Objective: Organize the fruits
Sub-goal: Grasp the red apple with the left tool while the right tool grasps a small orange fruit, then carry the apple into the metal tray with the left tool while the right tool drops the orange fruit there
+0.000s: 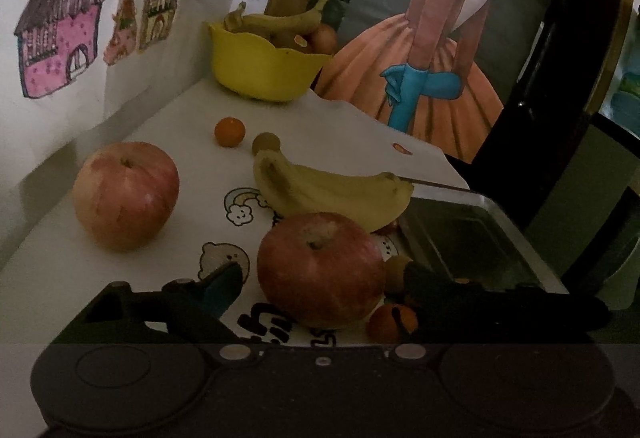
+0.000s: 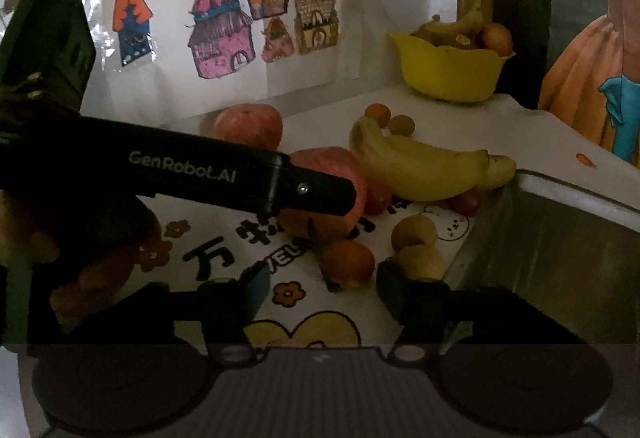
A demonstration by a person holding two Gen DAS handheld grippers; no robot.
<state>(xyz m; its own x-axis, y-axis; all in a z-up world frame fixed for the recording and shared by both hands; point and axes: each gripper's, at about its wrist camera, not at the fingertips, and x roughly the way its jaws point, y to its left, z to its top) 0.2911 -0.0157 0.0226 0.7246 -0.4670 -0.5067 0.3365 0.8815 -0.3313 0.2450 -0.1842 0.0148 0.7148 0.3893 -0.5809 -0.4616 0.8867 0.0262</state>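
Observation:
A red apple [image 1: 320,270] sits on the printed white tabletop between the fingers of my left gripper [image 1: 323,273], which is open with a gap on each side of the fruit. In the right wrist view a small orange [image 2: 348,262] lies just ahead of my right gripper [image 2: 324,274], also open and not touching it. A pale round fruit [image 2: 424,262] rests against that gripper's right fingertip. One black finger [image 2: 320,192] of the left gripper crosses the same apple [image 2: 324,206]. A banana [image 1: 332,194] lies behind the apple.
A second apple [image 1: 126,194] stands at the left by the wall. A small orange [image 1: 229,132] and a brownish fruit [image 1: 265,142] lie further back. A yellow bowl [image 1: 260,70] holds bananas and other fruit. A metal tray [image 1: 472,238] sits at the right edge.

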